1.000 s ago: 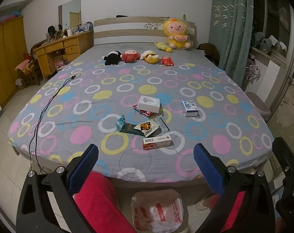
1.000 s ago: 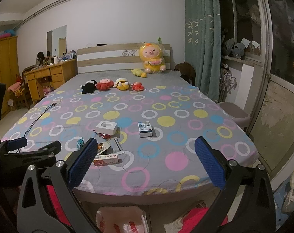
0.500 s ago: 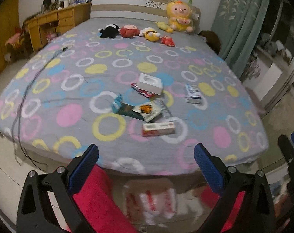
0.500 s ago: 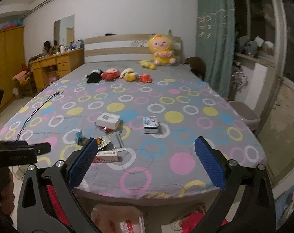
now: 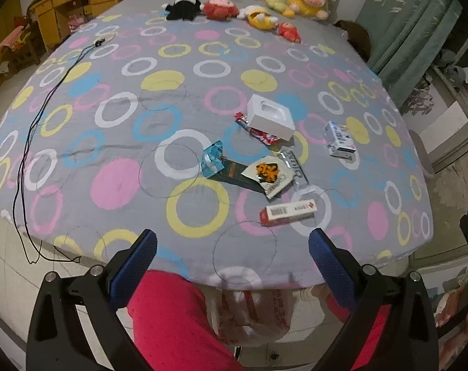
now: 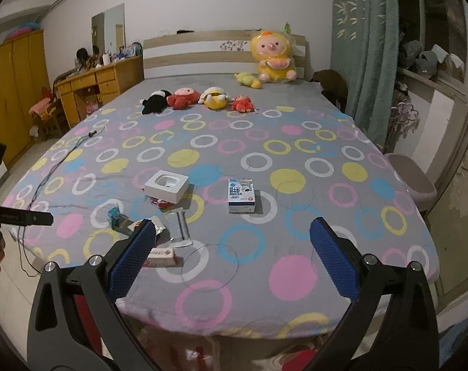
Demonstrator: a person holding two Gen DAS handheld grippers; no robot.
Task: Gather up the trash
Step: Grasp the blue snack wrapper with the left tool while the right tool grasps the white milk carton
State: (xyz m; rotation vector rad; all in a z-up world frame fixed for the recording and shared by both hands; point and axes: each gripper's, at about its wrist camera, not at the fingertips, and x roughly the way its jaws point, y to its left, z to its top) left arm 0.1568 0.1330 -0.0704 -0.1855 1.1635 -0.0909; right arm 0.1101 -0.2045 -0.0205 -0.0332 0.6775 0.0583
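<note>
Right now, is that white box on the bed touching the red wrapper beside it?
Touching. The left wrist view shows the white box lying on top of the red wrapper, whose ends stick out from under the box's near edge.

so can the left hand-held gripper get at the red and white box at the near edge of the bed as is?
Probably yes. The left hand-held gripper is open and empty, and the red and white box lies flat on the bedspread just ahead, nothing on it or between them. Nearest wrapper lies apart.
</note>
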